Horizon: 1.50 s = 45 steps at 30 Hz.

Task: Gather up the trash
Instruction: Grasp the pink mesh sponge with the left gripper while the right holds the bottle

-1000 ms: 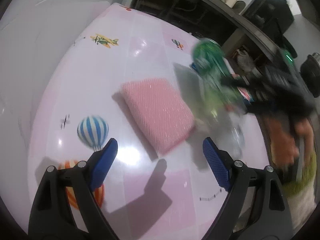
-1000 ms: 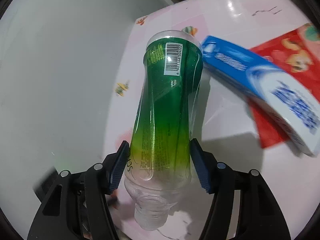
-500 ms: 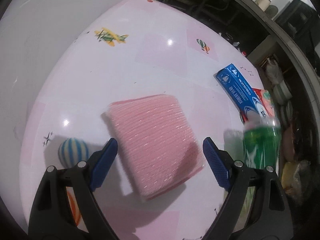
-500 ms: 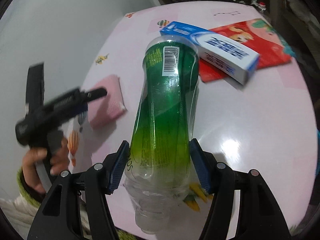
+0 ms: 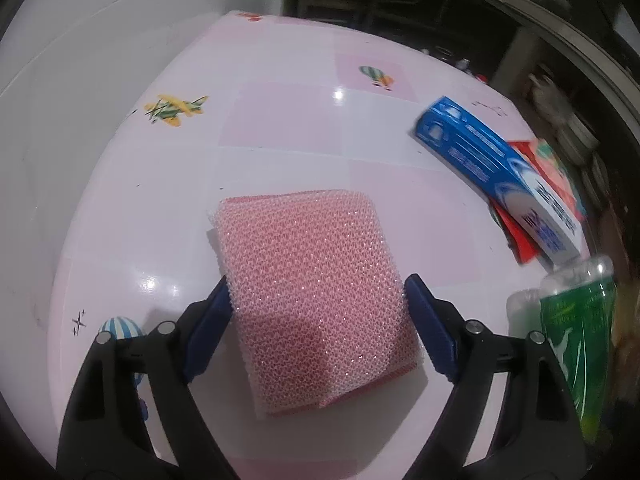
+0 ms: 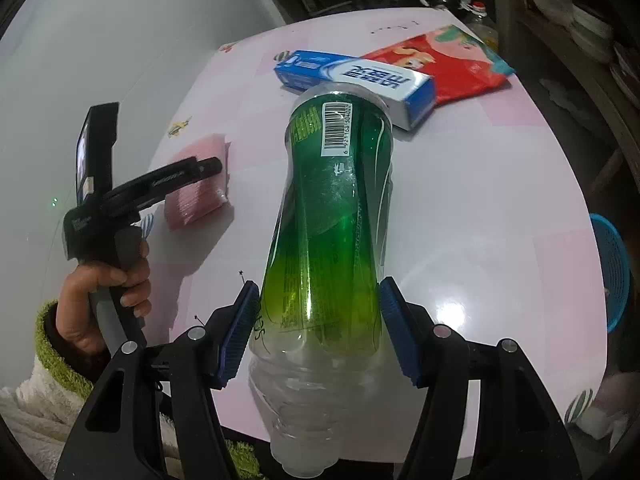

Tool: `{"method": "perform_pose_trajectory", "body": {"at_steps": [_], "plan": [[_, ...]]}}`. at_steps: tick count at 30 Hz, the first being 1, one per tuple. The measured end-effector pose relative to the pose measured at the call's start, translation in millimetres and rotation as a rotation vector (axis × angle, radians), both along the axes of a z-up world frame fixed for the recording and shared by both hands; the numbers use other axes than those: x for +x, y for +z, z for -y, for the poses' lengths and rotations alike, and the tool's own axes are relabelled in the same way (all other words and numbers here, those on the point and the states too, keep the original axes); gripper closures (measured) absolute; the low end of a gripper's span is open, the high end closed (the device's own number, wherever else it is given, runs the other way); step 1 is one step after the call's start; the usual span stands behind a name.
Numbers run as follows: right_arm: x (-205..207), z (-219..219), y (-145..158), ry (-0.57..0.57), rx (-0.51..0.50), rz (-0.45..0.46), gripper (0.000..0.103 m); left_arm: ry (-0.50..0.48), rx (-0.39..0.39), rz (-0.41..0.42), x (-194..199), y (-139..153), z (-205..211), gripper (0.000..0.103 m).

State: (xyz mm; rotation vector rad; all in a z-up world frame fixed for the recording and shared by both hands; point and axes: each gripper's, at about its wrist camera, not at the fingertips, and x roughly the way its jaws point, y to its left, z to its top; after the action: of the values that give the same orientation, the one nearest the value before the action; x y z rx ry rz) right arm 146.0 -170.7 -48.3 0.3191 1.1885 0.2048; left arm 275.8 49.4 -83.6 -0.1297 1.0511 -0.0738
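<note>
Left gripper tilts steeply down over the pink sponge on the pink table, jaws spread but just closing in, sponge between them, pads at its edges, no firm squeeze visible. Right gripper is clamped on the green bottle, held neck-toward-camera above the table, right of the sponge. The left hand grips its handle left of the bottle.

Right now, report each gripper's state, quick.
Left gripper: jaws have just been closing around the pink sponge, pads at its sides; firm grip cannot be told.
Right gripper: shut on the green bottle.
</note>
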Motion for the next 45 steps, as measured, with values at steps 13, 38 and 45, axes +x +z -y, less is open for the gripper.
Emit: {"method": "perform_pose_trajectory", "body": {"at_steps": [13,38,45], "plan": [[-10.2,32.6,-8.9,-0.152,0.024,-0.042,0.042,-0.299,0.02,-0.081,-60.2,2.8,18.8,0.02],[-1.0,32.6,-22.7,-0.182,0.077,-0.09,0.036,-0.204,0.08,-0.095,-57.3,2.0,27.9,0.015],[-0.6,30.1,-24.3,-0.182,0.08,-0.083,0.036,-0.185,0.067,-0.095,-57.2,-2.4,20.3,0.024]]}}
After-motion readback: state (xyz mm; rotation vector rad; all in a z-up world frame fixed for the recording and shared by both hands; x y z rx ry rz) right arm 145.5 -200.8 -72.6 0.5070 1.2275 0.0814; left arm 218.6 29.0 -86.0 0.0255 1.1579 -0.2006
